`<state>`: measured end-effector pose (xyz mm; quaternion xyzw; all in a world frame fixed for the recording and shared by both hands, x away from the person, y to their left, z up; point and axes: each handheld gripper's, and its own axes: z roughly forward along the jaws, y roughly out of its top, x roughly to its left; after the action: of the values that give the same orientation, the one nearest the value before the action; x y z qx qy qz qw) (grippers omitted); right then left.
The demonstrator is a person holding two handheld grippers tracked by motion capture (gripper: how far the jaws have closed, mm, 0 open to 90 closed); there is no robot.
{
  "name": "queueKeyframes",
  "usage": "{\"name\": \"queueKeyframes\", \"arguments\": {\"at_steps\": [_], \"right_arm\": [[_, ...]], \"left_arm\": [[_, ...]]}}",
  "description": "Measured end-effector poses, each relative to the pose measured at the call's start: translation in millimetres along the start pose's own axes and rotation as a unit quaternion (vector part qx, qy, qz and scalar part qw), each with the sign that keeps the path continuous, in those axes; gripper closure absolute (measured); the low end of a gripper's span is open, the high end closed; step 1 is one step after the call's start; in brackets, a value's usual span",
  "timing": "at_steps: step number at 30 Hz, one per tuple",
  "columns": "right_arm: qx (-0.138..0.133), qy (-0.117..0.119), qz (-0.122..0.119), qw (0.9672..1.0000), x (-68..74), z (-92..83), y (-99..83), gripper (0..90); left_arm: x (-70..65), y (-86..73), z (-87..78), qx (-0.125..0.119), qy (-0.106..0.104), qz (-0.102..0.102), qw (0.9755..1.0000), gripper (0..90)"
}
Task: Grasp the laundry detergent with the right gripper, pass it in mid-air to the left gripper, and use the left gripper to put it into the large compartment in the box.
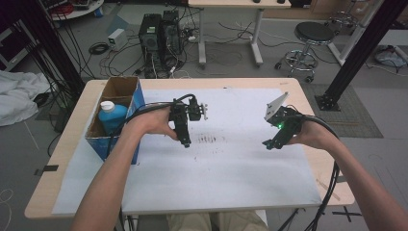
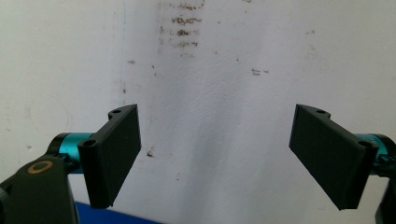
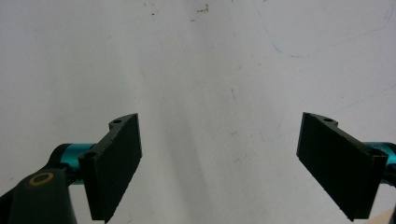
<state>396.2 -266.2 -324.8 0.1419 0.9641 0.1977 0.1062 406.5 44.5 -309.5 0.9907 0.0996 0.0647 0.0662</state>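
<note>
My left gripper (image 1: 185, 142) points down at the white sheet (image 1: 226, 163) near the table's middle, just left of a patch of dark smudges (image 1: 210, 140). In the left gripper view its jaws (image 2: 217, 158) stand wide open with only the stained sheet (image 2: 210, 70) between them. My right gripper (image 1: 268, 144) hovers low over the sheet at the right, angled down and to the left. The right gripper view has its jaws (image 3: 219, 165) wide open too, over bare white sheet (image 3: 210, 70).
An open blue-sided cardboard box (image 1: 118, 91) stands on the table's left part with a blue bottle with a white cap (image 1: 111, 115) inside. Wooden table edge (image 1: 332, 159) shows beyond the sheet. Behind the table are computer towers (image 1: 159, 41), cables and a stool (image 1: 312, 38).
</note>
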Motion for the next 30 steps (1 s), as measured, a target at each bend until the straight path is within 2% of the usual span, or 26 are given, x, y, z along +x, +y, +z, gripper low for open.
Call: {"name": "queueKeyframes", "arguments": {"at_steps": [30], "right_arm": [[0.006,-0.002,-0.002,1.0,0.8,0.4,2.4,13.3]], "left_arm": [[-5.0,-4.8,1.3,-0.001,0.003,-0.003,1.0,16.8]]}}
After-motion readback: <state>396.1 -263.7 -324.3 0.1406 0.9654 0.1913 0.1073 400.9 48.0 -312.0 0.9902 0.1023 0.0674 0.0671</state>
